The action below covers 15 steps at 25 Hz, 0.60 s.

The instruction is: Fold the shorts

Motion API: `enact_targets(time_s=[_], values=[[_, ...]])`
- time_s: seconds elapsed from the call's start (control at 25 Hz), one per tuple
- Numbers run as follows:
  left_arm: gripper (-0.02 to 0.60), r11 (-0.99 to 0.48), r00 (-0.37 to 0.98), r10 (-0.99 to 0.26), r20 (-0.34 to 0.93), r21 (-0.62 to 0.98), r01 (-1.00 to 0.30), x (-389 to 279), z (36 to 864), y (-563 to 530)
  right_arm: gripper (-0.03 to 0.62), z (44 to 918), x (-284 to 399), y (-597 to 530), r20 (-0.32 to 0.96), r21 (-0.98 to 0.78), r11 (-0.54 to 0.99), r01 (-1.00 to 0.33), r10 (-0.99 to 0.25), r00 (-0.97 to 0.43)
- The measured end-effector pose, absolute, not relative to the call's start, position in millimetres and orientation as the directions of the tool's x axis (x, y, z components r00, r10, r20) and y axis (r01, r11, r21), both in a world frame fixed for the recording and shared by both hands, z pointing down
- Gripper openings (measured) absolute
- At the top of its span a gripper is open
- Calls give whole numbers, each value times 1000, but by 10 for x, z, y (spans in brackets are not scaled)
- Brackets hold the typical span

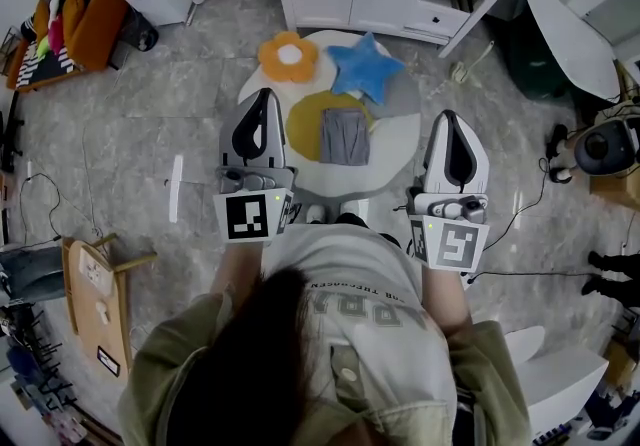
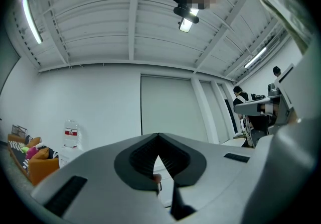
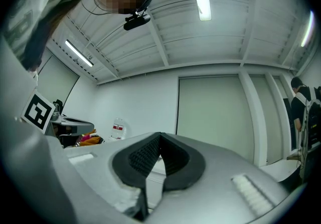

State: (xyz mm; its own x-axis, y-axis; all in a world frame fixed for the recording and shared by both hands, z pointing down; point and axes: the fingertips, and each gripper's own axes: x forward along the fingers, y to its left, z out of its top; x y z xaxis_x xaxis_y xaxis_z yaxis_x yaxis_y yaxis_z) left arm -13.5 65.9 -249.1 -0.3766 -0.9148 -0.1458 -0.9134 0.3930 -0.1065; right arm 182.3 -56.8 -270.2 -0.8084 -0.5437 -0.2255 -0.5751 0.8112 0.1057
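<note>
Both tongs are up and aimed away from the person, over the near part of the round white table [image 1: 402, 152]. The left tongs [image 1: 262, 99] have their jaws pressed together with nothing between them. The right tongs [image 1: 451, 119] are the same: jaws together, nothing gripped.

Between the two tongs, closer to the left pair, lie the grey shorts [image 1: 345, 136]. They sit flat as a neat folded rectangle, free of both tongs. Their long axis runs straight away from the person, parallel to the tongs. They rest partly on a yellow mat [image 1: 303, 124] just right of the left tongs. Beyond the tips sit a blue star mat [image 1: 365, 66] and an orange flower mat [image 1: 288, 56].
</note>
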Motion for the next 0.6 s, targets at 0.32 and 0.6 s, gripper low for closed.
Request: enact_targets(time_s=[0.32, 0.6], values=[[9, 384, -367, -919, -146, -112, -916, -131, -2511, 540, -2, -2752, 1772, -621, -236, 128, 795, -594, -557, -796], [9, 377, -360, -922, -144, -119, -918, -116, -2503, 511, -2, -2793, 1767, -643, -242, 142, 782, -607, -567, -787]])
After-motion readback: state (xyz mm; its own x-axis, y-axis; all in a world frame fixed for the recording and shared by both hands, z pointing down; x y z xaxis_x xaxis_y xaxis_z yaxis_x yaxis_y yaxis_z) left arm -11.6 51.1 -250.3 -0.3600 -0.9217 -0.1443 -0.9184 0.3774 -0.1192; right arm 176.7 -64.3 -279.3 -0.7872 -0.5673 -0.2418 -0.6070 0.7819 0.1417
